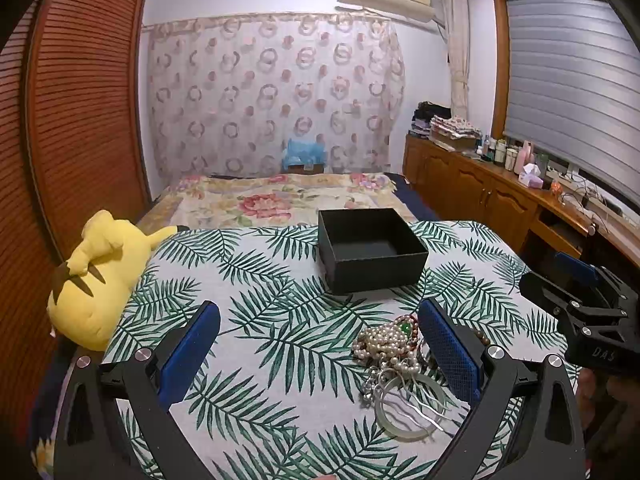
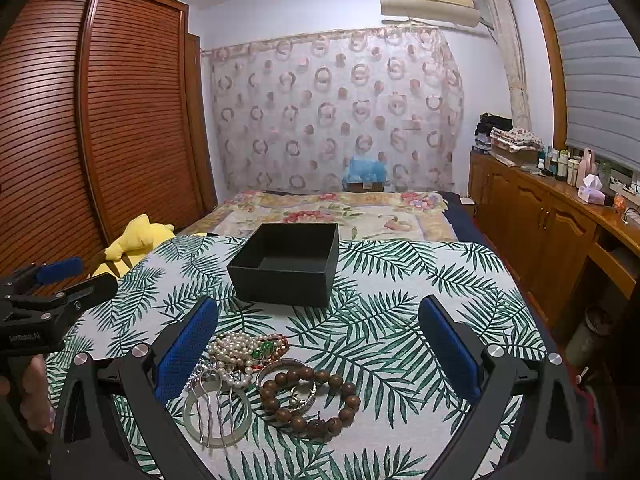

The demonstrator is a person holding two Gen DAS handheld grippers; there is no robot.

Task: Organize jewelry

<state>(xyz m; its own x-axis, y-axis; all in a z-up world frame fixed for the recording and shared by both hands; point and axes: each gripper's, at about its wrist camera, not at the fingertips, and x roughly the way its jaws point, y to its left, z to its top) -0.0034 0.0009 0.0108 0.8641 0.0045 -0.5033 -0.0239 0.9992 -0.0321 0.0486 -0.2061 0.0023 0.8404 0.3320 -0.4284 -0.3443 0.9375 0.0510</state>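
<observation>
A heap of jewelry lies on the leaf-print cloth [image 2: 400, 280]: a pearl necklace [image 2: 236, 346], a pale jade bangle [image 2: 218, 414] with a silver hair fork across it, a brown wooden bead bracelet [image 2: 310, 398] and a silver bangle [image 2: 280, 366]. Behind it stands an open, empty black box [image 2: 286, 264]. My right gripper [image 2: 318, 322] is open, its fingers wide either side of the heap. In the left wrist view the pearls [image 1: 386, 344] and the bangle [image 1: 412, 408] lie by the right finger of my open left gripper [image 1: 320, 322], with the box [image 1: 370, 250] beyond.
A yellow plush toy [image 1: 96, 276] lies at the cloth's left edge. Beyond are a flowered bedspread [image 1: 280, 196], a louvred wardrobe [image 1: 80, 100] on the left, and a wooden sideboard [image 1: 480, 184] with bottles on the right.
</observation>
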